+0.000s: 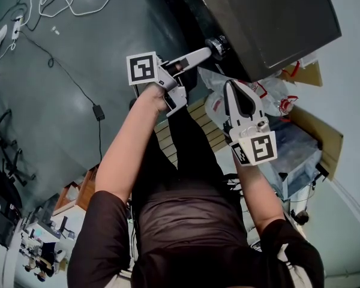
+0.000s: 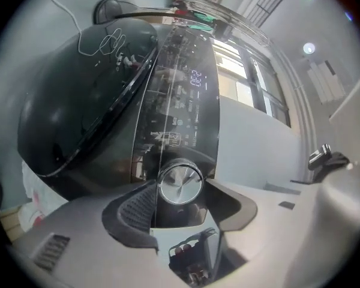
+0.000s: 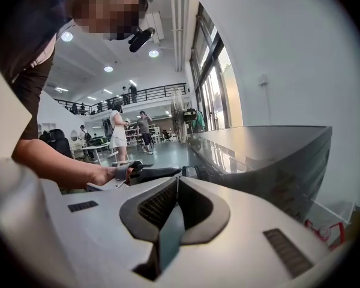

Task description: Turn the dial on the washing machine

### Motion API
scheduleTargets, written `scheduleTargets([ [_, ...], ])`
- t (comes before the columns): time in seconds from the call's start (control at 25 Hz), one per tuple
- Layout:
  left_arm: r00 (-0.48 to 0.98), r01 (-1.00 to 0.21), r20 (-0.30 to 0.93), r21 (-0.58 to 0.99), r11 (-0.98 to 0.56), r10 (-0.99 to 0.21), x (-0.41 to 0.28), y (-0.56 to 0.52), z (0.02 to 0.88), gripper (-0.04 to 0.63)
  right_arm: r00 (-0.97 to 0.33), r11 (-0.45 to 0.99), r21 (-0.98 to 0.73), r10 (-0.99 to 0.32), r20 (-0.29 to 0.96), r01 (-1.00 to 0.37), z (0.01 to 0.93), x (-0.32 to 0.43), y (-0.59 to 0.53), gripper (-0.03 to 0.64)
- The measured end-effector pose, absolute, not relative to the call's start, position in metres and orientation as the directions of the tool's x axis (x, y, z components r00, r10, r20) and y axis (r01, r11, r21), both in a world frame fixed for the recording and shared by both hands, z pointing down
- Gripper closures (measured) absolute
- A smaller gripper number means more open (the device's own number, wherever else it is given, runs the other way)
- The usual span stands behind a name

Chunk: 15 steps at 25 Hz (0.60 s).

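Gripping the silver dial on the front control panel of the dark washing machine, the left gripper has its jaws clenched against the dial's two sides. The right gripper hangs beside the machine, jaws pressed together on nothing, apart from the dial.

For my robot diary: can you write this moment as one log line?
step: gripping dial | left gripper: shut on dial of washing machine | right gripper: shut, empty, off the machine
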<state>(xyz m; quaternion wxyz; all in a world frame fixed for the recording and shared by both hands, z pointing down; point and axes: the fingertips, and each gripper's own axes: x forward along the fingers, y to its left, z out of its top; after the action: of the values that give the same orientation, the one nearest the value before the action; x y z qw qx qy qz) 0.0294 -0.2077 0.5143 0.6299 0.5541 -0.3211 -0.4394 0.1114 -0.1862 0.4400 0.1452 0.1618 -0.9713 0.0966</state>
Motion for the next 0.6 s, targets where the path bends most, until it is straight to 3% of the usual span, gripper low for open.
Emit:
scheduleTargets([
  [0.32, 0.401, -0.336, -0.019, 0.927, -0.166, -0.916, 0.0, -0.199, 0.478, 0.427, -0.898, 0.917, -0.132, -0.326, 0.297, -0.377, 0.434, 0.1, -0.176, 0.594],
  [0.48, 0.393, -0.618, 0.039, 0.751, -0.233, -0.919, -0.006, -0.191, 0.458, 0.518, -0.889, 0.9, -0.151, -0.355, 0.289, -0.409, 0.436, 0.094, -0.172, 0.594],
  [0.6, 0.403, -0.75, 0.077, 0.599, -0.281, -0.912, -0.003, -0.182, 0.447, 0.529, -0.882, 0.889, -0.151, -0.381, 0.279, -0.432, 0.436, 0.085, -0.169, 0.594],
])
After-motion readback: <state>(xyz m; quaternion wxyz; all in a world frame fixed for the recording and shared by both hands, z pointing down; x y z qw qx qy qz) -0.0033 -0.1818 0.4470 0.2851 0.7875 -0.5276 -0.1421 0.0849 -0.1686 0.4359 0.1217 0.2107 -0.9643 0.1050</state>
